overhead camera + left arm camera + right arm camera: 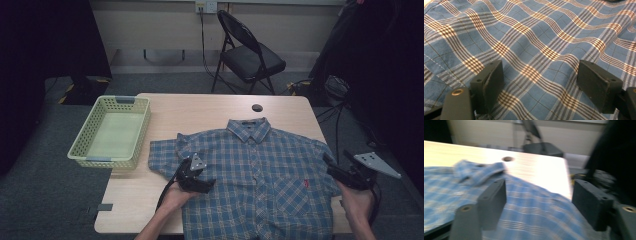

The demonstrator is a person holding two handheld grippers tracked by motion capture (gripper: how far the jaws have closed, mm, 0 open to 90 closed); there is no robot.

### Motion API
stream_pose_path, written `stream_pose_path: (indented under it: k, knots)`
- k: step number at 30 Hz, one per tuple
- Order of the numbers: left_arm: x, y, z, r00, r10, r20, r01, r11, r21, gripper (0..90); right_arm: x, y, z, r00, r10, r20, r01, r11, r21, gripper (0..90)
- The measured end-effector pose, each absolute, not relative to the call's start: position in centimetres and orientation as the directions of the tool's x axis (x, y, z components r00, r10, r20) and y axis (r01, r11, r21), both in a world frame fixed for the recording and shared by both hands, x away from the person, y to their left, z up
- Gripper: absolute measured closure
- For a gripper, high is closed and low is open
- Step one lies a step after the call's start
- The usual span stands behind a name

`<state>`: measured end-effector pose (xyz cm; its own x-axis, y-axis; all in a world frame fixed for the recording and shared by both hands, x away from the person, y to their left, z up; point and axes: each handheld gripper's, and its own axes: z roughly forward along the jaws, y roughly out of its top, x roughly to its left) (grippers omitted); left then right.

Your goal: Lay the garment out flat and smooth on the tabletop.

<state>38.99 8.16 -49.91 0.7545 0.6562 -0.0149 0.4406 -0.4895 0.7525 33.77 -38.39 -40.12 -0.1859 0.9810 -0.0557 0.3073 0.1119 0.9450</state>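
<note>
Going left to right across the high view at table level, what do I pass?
Yellow-green basket → left gripper, resting on the plaid shirt's left half → shirt → right gripper at the shirt's right sleeve, by the table edge.

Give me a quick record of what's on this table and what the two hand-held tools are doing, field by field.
Garment: plaid shirt spread flat, buttoned, collar toward the chair
Left gripper: low over the shirt's left half, fingers apart with cloth between them
Right gripper: at the shirt's right sleeve edge, fingers apart
Container: pale green basket at the table's left edge
Table: light wood
</note>
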Motion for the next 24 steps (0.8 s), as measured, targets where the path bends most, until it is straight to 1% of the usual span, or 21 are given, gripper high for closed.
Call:
stream_pose_path:
  k: [1, 3, 4, 7, 10, 12, 16, 19, 24]
  knots:
    - [39.0, 8.2, -49.9, 0.757, 0.653, -0.016, 0.439, -0.49, 0.753, 21.2, 33.9, -37.7, -40.2, -0.224, 0.973, -0.047, 0.305, 0.116, 0.945, 23.9]
    - [39.0, 8.2, -49.9, 0.756, 0.654, -0.019, 0.441, -0.487, 0.754, 21.2, 34.4, -36.2, -40.5, -0.301, 0.953, -0.039, 0.327, 0.142, 0.934, 17.3]
    - [39.0, 8.3, -49.9, 0.754, 0.656, -0.024, 0.445, -0.483, 0.754, 21.2, 34.7, -35.4, -40.7, -0.336, 0.942, -0.028, 0.342, 0.149, 0.928, 16.5]
    - [38.9, 8.2, -49.9, 0.748, 0.663, -0.025, 0.449, -0.479, 0.754, 21.0, 35.5, -32.8, -41.9, -0.423, 0.905, -0.044, 0.353, 0.21, 0.912, 14.1]
    - [38.8, 8.0, -49.9, 0.744, 0.668, -0.008, 0.449, -0.491, 0.747, 18.2, 36.4, -30.2, -43.2, -0.496, 0.867, -0.047, 0.382, 0.267, 0.885, 13.7]
    - [38.8, 8.0, -49.9, 0.737, 0.676, -0.007, 0.454, -0.487, 0.747, 16.8, 36.9, -28.8, -43.9, -0.524, 0.85, -0.053, 0.391, 0.295, 0.872, 13.8]
    - [38.8, 8.0, -49.9, 0.729, 0.685, -0.002, 0.458, -0.485, 0.745, 15.7, 38.2, -26.7, -45.2, -0.572, 0.82, -0.008, 0.423, 0.304, 0.853, 14.6]
    - [38.8, 8.0, -49.9, 0.727, 0.686, -0.001, 0.459, -0.485, 0.745, 15.5, 39.0, -25.3, -46.5, -0.61, 0.792, 0.014, 0.45, 0.332, 0.829, 16.7]
    - [38.6, 7.9, -49.9, 0.721, 0.693, 0.011, 0.454, -0.485, 0.747, 15.4, 39.6, -23.9, -48.6, -0.641, 0.767, -0.007, 0.484, 0.412, 0.772, 18.6]
